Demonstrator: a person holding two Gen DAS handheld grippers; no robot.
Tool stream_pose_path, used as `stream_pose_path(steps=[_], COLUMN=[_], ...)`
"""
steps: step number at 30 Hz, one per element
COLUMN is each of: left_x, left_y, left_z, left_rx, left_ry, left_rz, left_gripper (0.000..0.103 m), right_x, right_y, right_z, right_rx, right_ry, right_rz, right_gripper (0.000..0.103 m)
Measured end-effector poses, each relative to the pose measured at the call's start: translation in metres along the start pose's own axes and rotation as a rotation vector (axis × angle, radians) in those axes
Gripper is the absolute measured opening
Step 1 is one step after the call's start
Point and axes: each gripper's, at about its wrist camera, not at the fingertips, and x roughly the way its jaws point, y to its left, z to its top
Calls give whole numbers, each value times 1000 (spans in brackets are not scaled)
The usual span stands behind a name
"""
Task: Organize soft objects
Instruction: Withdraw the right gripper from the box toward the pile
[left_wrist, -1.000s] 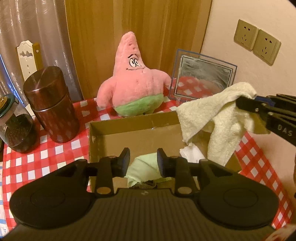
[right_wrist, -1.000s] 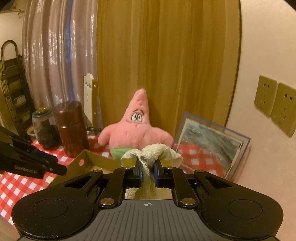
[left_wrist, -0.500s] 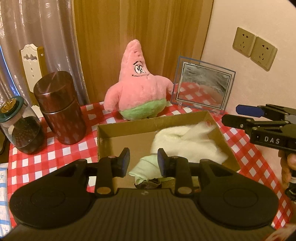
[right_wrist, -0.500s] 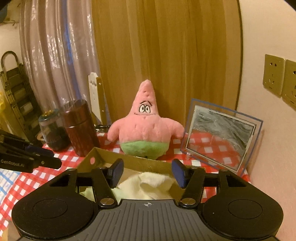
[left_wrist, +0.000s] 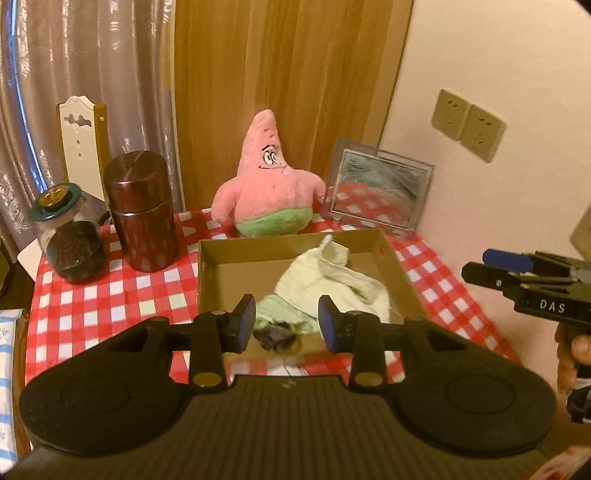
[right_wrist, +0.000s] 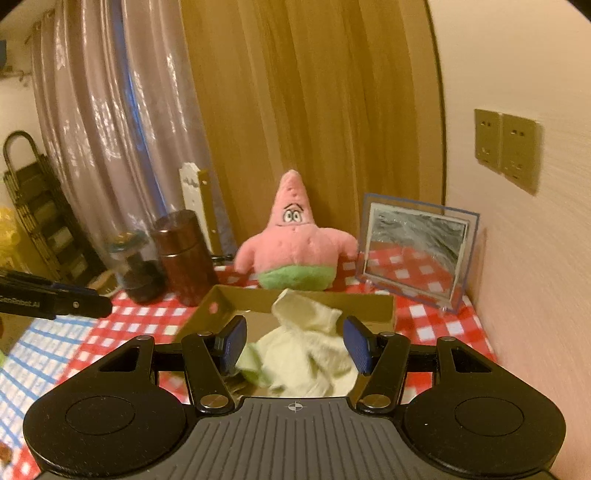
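Note:
A cream towel (left_wrist: 332, 277) lies crumpled inside the open cardboard box (left_wrist: 207, 273) on the checked table, partly over a pale green cloth (left_wrist: 277, 310). Behind the box sits a pink star plush (left_wrist: 269, 192) with green shorts. My left gripper (left_wrist: 287, 317) hovers above the box's near edge; its jaws are opening, with nothing between them. My right gripper (right_wrist: 296, 341) stands open and empty above the towel (right_wrist: 306, 343), which rests in the box (right_wrist: 369, 306). Each gripper also shows in the other's view: the right gripper (left_wrist: 480, 266) and the left gripper (right_wrist: 99, 300).
A brown canister (left_wrist: 142, 218) and a glass jar (left_wrist: 70, 240) stand left of the box. A clear picture frame (left_wrist: 376, 188) leans at the back right by the wall with sockets (left_wrist: 469, 125). A small dark blurred item (left_wrist: 275, 334) lies at the box's near end.
The right gripper opened and let go of the cream towel, which dropped into the box. Both grippers drew back from the box and rose a little.

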Motion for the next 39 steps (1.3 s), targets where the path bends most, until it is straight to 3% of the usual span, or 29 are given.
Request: stream_pose_path(steps=[7,16,27,39], left_x=[-66,-120,-152,-146], left_y=[-21,-33,-25,-22], left_z=[-45,-109,-182,-219], left_rx=[-23,-84,-233,-238], left_ry=[-63,-99,-99,-29], left_rz=[5,41,92,108], left_gripper=[43,49,52,52], right_x=[-73,-127,-150,-143], right_y=[27,47,62,75], right_z=[-31,-73,-135,-175], right_rx=[28,27,37,30], right_ry=[-39,-32,57,161], right_rz=[31,19,17,33], right_gripper=[60,62,62,62])
